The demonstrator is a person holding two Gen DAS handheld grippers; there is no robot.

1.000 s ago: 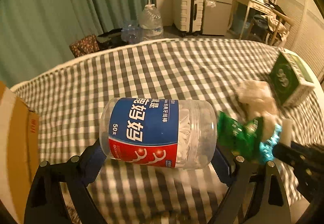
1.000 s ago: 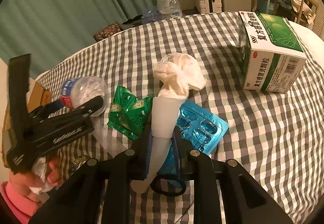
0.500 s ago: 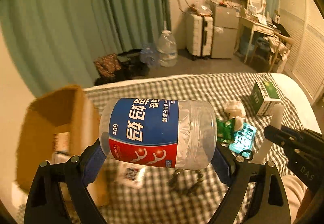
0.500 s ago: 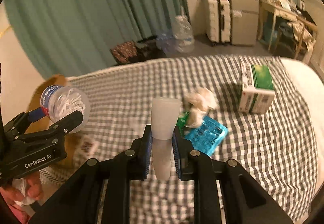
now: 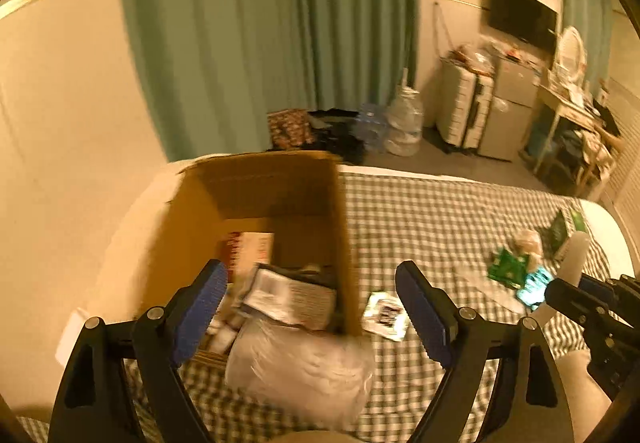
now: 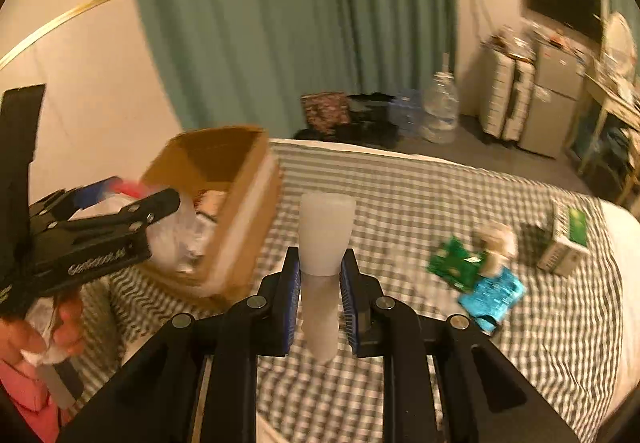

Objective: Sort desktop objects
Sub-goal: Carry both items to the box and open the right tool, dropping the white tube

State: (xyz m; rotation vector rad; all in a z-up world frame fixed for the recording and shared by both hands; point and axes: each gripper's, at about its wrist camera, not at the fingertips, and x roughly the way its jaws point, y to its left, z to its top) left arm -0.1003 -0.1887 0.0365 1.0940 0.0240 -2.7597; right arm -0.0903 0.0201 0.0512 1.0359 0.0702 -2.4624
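Clear plastic jar point(image 5: 298, 371), blurred, has just left your left gripper point(image 5: 312, 307); its jaws, now closing, have nothing between them, above the cardboard box point(image 5: 256, 195). Your right gripper point(image 6: 320, 295) pinches the white tube point(image 6: 324, 239) narrowly; that likely goes in next.

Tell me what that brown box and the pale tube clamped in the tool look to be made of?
The brown box looks like plain corrugated cardboard: matte tan walls, folded flaps, no gloss. The pale tube held in the right gripper seems to be soft frosted plastic: milky, slightly translucent, smooth, with a wider cap end. Motion blur leaves the finer surface unclear.
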